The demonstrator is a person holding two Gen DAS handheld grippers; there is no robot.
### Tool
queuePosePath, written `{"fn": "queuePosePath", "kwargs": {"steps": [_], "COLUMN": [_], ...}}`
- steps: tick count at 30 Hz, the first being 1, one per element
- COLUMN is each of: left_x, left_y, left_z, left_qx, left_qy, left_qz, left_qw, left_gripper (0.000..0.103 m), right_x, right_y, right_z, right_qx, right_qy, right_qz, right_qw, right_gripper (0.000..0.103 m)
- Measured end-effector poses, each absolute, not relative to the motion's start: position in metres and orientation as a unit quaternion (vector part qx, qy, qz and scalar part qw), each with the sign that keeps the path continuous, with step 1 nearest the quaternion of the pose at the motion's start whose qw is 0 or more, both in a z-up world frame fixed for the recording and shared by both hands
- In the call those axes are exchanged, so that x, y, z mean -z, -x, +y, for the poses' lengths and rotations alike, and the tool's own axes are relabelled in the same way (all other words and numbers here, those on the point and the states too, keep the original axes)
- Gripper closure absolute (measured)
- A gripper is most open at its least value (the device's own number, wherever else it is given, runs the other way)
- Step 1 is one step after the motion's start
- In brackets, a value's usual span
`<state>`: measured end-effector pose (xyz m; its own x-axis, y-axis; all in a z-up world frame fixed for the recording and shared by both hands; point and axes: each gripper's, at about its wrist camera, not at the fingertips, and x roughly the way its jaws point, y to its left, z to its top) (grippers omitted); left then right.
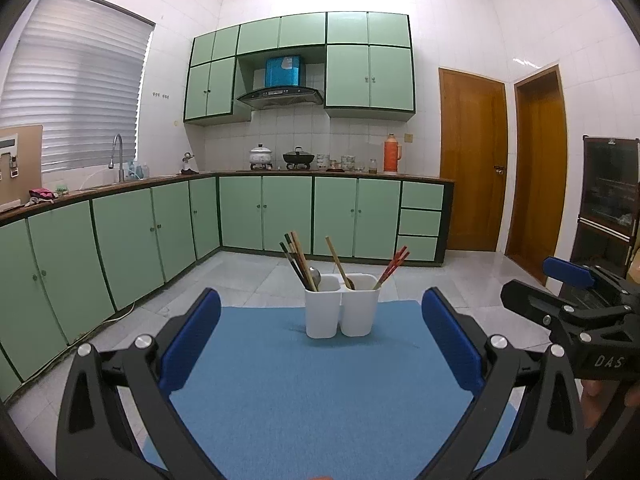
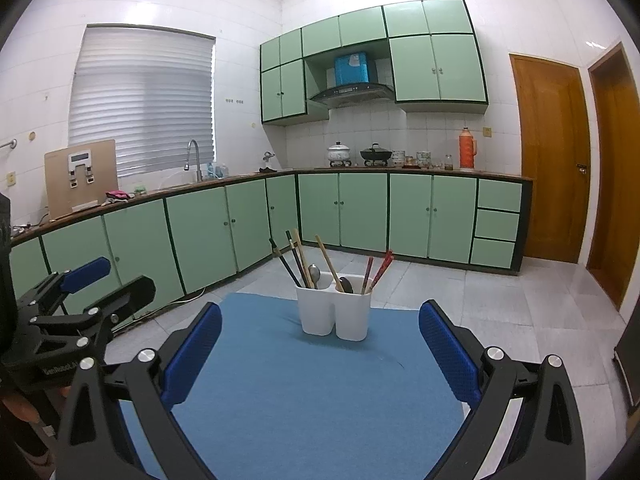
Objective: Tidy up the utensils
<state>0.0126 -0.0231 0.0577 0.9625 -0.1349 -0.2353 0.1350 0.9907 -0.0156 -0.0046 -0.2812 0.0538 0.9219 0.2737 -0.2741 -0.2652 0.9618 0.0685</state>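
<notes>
Utensil holder ahead on blue mat, both hand-held grippers wide, empty

Left gripper and right gripper hover level, blue-padded fingers spread wide, holding nothing.

I can read only two bits of writing. In my left view, the black body of the right gripper has pale letters on its side — "DAS". In my right view, the black body of the left gripper has a line of small letters too — it looks like "GenRobot.AI", but it is blurry.
</notes>
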Motion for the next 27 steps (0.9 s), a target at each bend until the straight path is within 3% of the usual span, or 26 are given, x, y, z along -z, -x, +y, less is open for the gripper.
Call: {"fn": "queuePosePath", "kwargs": {"steps": [27], "left_x": [-0.0591], "left_y": [-0.0087], "left_z": [-0.0189], "left_qx": [0.063], "left_qy": [-0.002], "left_qz": [0.116], "left_qw": [0.991], "left_gripper": [0.005], "right_x": [-0.0547], "right_y": [0.0087], "right_z": [-0.2796], "right_qx": [-0.138], "right_qy": [-0.015], "right_qz": [0.139], "right_qw": [0.980], "right_gripper": [0.006]}}
